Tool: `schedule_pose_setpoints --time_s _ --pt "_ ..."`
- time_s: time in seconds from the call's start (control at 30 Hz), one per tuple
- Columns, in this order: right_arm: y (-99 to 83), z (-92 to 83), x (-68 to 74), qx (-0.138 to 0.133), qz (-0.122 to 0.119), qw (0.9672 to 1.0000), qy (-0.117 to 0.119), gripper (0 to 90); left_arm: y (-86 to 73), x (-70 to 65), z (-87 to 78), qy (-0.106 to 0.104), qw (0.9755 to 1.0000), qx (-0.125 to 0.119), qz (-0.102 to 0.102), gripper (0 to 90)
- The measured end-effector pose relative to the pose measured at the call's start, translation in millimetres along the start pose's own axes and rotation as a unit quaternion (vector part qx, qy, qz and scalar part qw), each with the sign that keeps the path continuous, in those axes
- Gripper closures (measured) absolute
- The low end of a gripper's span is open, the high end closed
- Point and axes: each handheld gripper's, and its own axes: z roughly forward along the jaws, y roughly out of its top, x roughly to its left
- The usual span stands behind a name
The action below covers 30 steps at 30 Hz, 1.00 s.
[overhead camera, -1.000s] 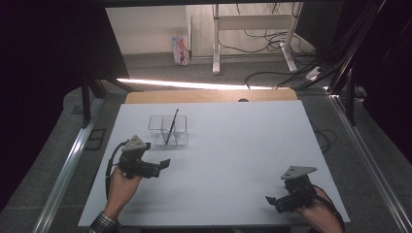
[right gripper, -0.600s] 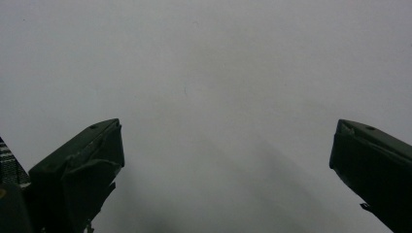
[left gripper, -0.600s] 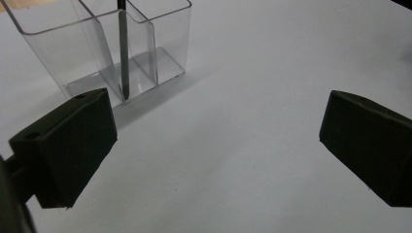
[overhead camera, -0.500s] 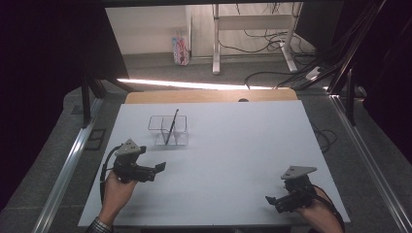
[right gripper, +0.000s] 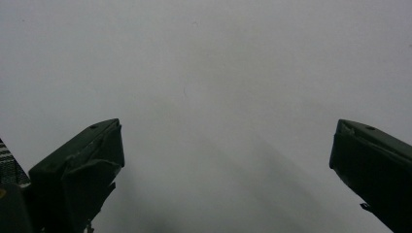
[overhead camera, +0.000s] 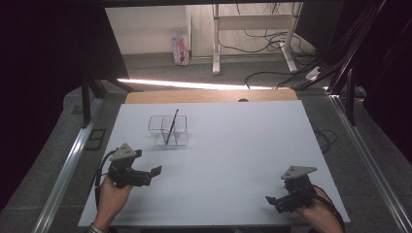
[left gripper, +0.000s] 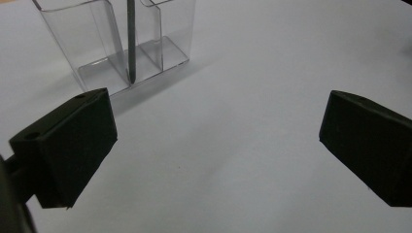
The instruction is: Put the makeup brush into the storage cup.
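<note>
My left gripper (overhead camera: pixel 154 171) has its jaws wide and empty, facing the pen (left gripper: pixel 131 41) in the holder (overhead camera: pixel 167 130); my right gripper (overhead camera: pixel 270 199) rests wide and empty too.

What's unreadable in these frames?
- Pen: top cut off by the left gripper view's upper edge; too thin to identify in the high view.
- Clear holder: compartment count unclear in the high view, too small.
- Right hand-held gripper: nothing but blurred grey table ahead in its own view.

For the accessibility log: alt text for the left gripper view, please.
A clear plastic two-compartment holder stands on a white table with a dark pen upright inside it. The left gripper faces it, its black jaws wide apart and holding nothing.
</note>
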Motion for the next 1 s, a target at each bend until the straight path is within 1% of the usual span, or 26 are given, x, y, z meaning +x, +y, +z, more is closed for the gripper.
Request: schedule_pose_setpoints --time_s 0.7,1.0 --pt "0.1 0.9 -0.1 0.002 -0.002 1.0 -0.001 0.0 -16.1 -1.0 -15.8 0.013 0.9999 0.002 -0.005 0.8" --pt "0.2 1.0 -0.2 0.002 -0.003 1.0 -0.001 0.0 -22.7 -1.5 -22.5 0.015 0.9999 0.0 -0.009 0.7"
